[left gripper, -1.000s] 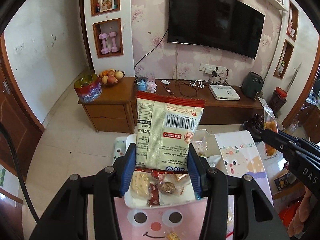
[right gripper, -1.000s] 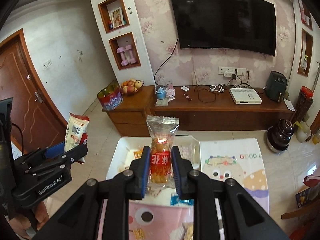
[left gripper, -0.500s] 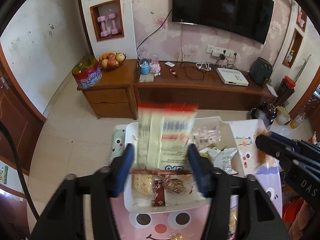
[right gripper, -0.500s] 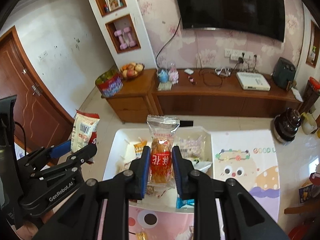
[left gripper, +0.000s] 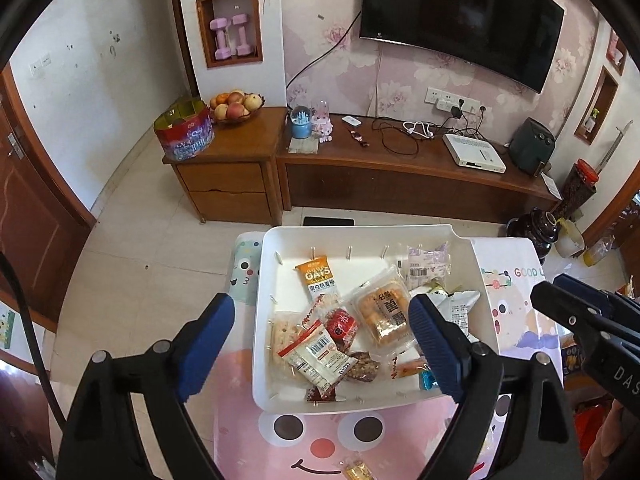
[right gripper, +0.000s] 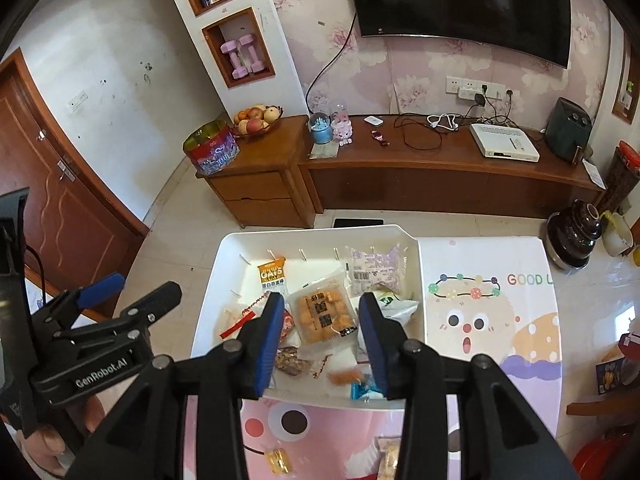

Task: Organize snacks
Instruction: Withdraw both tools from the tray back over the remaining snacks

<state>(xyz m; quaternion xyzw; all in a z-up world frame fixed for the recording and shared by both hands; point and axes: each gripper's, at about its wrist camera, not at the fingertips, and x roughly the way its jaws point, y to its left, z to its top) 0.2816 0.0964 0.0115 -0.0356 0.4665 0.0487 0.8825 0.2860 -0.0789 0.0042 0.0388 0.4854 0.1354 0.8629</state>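
Observation:
A white tray (left gripper: 486, 304) on the cartoon-print table holds several snack packs: an orange oats bar (left gripper: 319, 275), a clear pack of golden pastry (left gripper: 383, 309), a white barcode bag with a red edge (left gripper: 316, 351) and a small orange pack (left gripper: 408, 369). My left gripper (left gripper: 322, 344) is open and empty above the tray's near half. My right gripper (right gripper: 320, 332) is open and empty above the tray (right gripper: 420, 304), over the pastry pack (right gripper: 325, 312). The orange pack (right gripper: 346, 377) lies blurred near the tray's front edge.
Loose wrapped snacks (right gripper: 279, 460) lie on the pink mat (left gripper: 320, 448) in front of the tray. The table's right part shows a cartoon print (right gripper: 480, 312). A wooden TV cabinet (left gripper: 360, 168) with a fruit bowl (left gripper: 236, 106) stands beyond the table.
Both grippers opened and tilted down over the tray. The left one let go of the white barcode bag and the right one let go of the orange pack; both packs now lie in the tray.

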